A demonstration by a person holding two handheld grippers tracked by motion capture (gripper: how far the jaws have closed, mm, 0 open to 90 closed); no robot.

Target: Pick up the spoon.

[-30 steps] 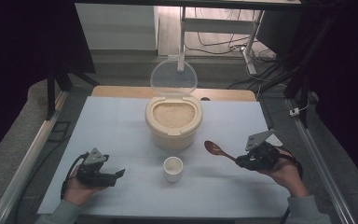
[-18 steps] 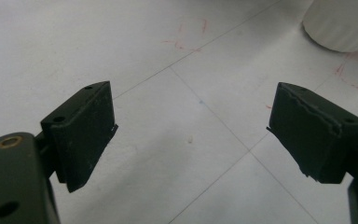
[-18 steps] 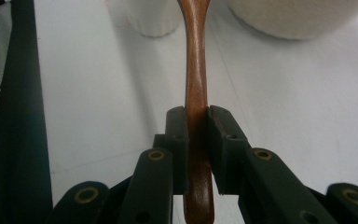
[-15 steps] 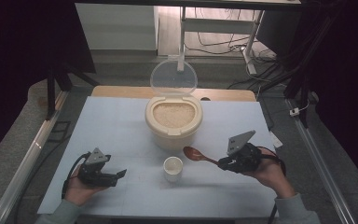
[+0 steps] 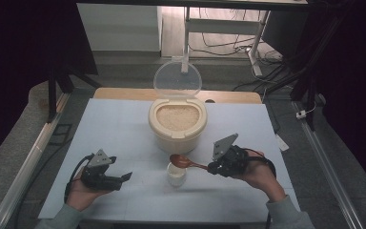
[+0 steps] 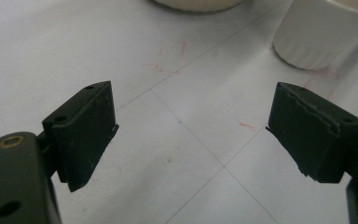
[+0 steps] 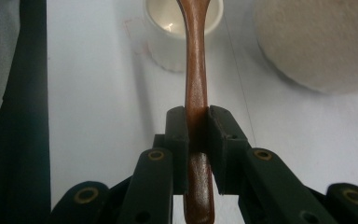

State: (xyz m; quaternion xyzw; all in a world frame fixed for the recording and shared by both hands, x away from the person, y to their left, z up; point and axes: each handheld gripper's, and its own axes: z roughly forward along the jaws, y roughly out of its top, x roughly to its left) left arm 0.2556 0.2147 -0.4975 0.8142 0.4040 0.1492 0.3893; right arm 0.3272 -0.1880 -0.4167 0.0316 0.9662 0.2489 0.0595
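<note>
From above, the right tool [image 5: 221,166] clamps a wooden spoon [image 5: 183,162], its bowl just over the small white cup [image 5: 176,174]; the rice container [image 5: 177,121] sits beyond. The left tool [image 6: 191,135] rests gaping and empty on the tabletop [image 6: 74,46]. Its partner's jaws pinch the handle mid-shaft: probably best to keep it level and tip slowly over the cup.

Brown wooden spoon [image 5: 187,163] level, bowl over small white cup [image 5: 176,175]; open rice container [image 5: 177,123] behind, table mid-width.
</note>
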